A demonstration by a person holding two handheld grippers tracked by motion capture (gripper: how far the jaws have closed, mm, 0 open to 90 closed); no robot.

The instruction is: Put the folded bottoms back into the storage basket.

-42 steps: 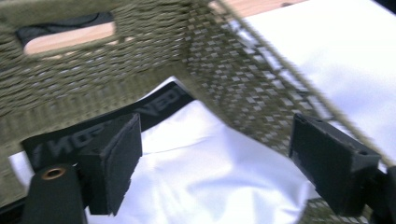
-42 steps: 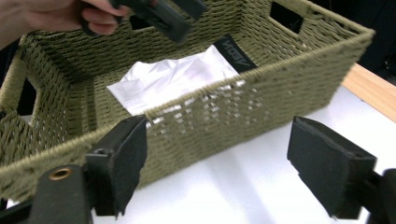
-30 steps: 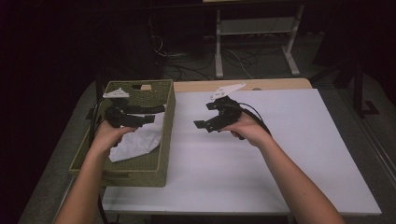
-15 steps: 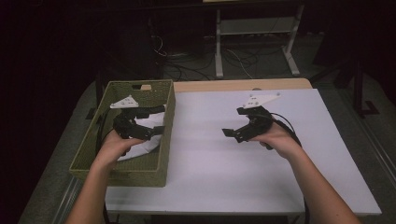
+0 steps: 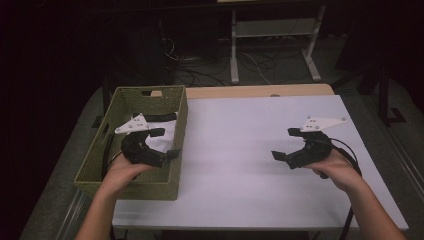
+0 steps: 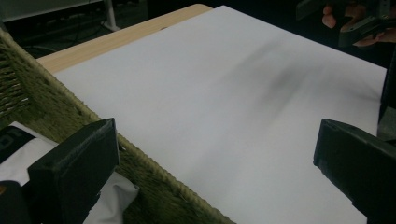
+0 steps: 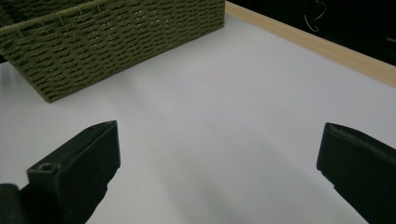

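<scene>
A green woven basket (image 5: 181, 114) sits at the left of the white table (image 5: 240, 150); its side wall (image 7: 116, 42) faces the right gripper view. White cloth (image 5: 162, 135) lies inside it, and a corner of that cloth (image 6: 112, 196) lies under the left gripper's jaws. My left gripper (image 5: 165, 144) hovers open over the basket's right rim (image 6: 154, 172), with nothing between its jaws. Over the right part of the table my right gripper (image 5: 286, 144) is open and empty, jaws pointing left toward the basket.
A pale wooden strip (image 5: 260, 91) runs along the table's far edge. Behind it, in the dark, stand a white metal frame (image 5: 272, 35) and loose cables (image 5: 190, 65). The person's other hand and gripper (image 6: 359, 23) sit at the top right of the left gripper view.
My right gripper has moved from the table's middle to its right side. My left gripper has drawn back toward the basket's right rim, leaving the cloth inside.
</scene>
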